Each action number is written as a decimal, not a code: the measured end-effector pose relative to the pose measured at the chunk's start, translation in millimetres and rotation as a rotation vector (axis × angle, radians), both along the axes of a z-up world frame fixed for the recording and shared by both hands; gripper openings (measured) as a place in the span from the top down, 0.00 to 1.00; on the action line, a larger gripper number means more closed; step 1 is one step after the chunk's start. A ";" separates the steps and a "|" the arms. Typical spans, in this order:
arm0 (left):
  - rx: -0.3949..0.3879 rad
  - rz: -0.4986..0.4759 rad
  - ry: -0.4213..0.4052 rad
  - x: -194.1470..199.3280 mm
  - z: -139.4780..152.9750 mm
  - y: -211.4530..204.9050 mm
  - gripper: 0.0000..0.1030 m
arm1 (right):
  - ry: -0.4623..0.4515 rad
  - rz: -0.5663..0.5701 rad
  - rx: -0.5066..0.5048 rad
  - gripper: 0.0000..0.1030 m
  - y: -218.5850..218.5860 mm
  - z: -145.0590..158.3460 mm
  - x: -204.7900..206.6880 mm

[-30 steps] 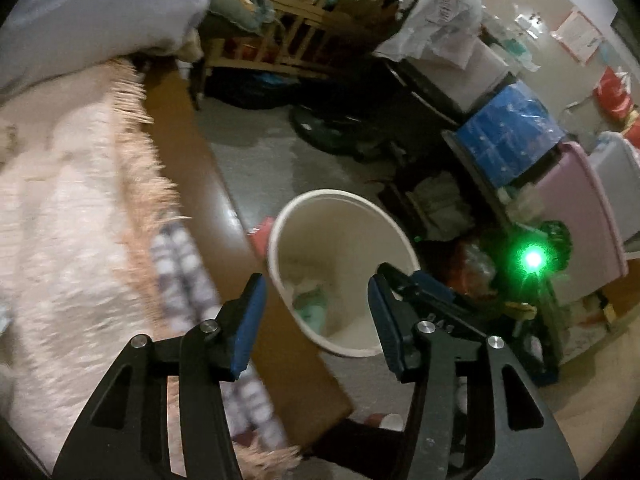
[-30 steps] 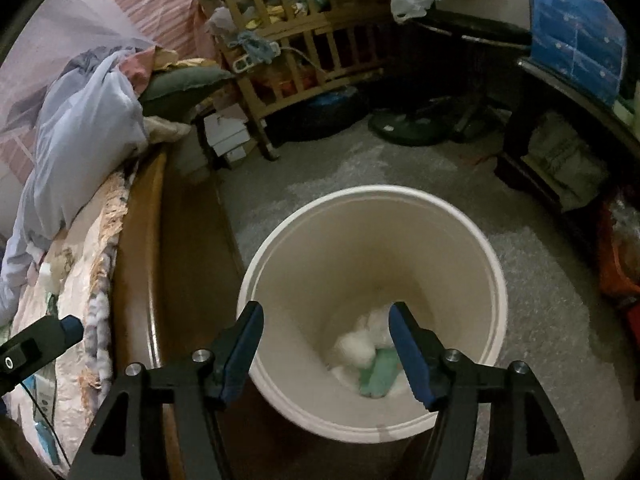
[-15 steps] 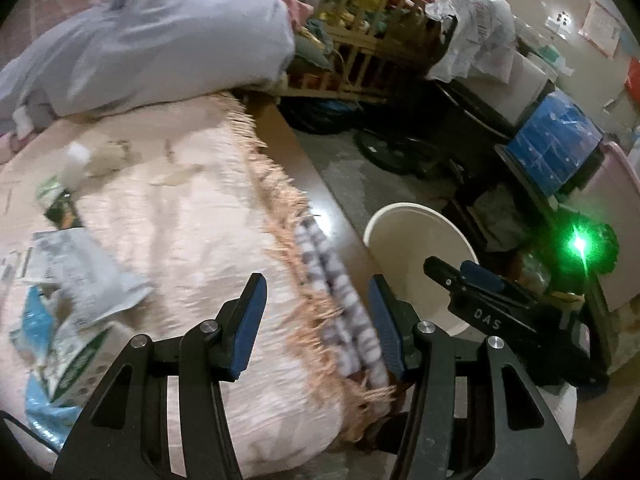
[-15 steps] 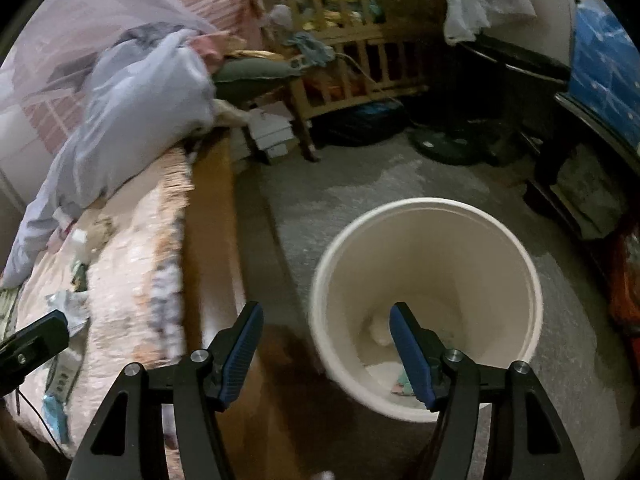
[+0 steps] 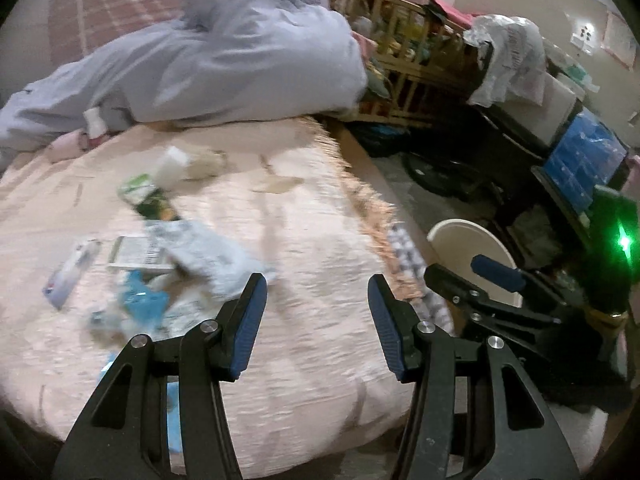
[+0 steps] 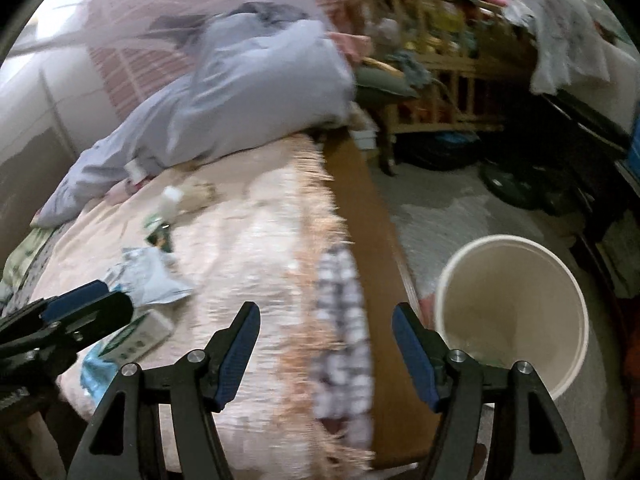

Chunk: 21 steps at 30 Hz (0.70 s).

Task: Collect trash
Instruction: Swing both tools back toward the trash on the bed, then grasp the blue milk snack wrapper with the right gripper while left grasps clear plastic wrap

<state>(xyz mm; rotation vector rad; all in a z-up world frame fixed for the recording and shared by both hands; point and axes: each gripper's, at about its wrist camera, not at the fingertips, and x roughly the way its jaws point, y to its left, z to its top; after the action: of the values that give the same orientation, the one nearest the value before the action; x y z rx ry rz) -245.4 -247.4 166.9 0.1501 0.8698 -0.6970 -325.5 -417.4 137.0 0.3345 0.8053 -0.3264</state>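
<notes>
The left claw (image 5: 313, 312) hangs with its jaws spread and nothing between them above the pink bedspread (image 5: 304, 216), and the wrappers (image 5: 160, 264) lie scattered ahead and to its left, near but not touching (thin, crinkly and surely light, so best pinched at a raised edge or corner). From the right wrist, the right claw (image 6: 326, 342) is likewise wide apart and empty over the fringed bed edge, with the cream bin (image 6: 516, 316) on the floor just to its right and the packets (image 6: 148, 280) well off to its left beside the left claw.
</notes>
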 end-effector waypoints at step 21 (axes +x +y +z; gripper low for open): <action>0.061 0.256 -0.023 56.3 -12.5 140.3 0.50 | -0.003 0.285 0.003 0.36 113.9 5.1 65.1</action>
<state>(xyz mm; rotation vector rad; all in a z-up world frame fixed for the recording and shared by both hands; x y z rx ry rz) -189.1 -107.1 154.4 0.0983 0.8706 -0.4292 -260.4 -303.5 142.0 0.2190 0.8387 -0.0580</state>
